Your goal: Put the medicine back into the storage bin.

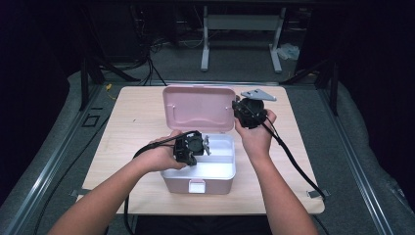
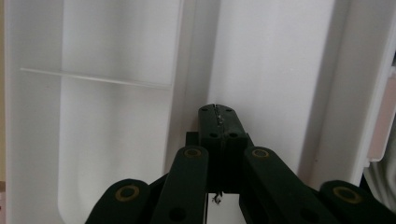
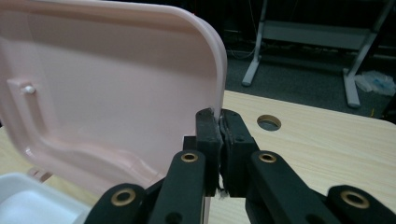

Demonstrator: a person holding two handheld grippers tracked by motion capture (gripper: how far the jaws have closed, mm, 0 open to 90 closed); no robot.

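A pink box (image 1: 198,181) sits open on the wooden worktop (image 1: 137,117), its lid (image 1: 198,107) standing upright at the back. Your right tongs (image 3: 219,122) pinch the lid's right edge between closed jaws. Your left tongs (image 2: 218,114), jaws closed on nothing, point down into the box's white tray (image 2: 116,116).

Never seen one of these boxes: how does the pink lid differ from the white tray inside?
The pink lid stands upright and open; the white tray lies flat in the box. The lid's inside is undivided; the tray has compartments. The right gripper pinches the lid's edge; the left gripper hovers, shut, over the tray.
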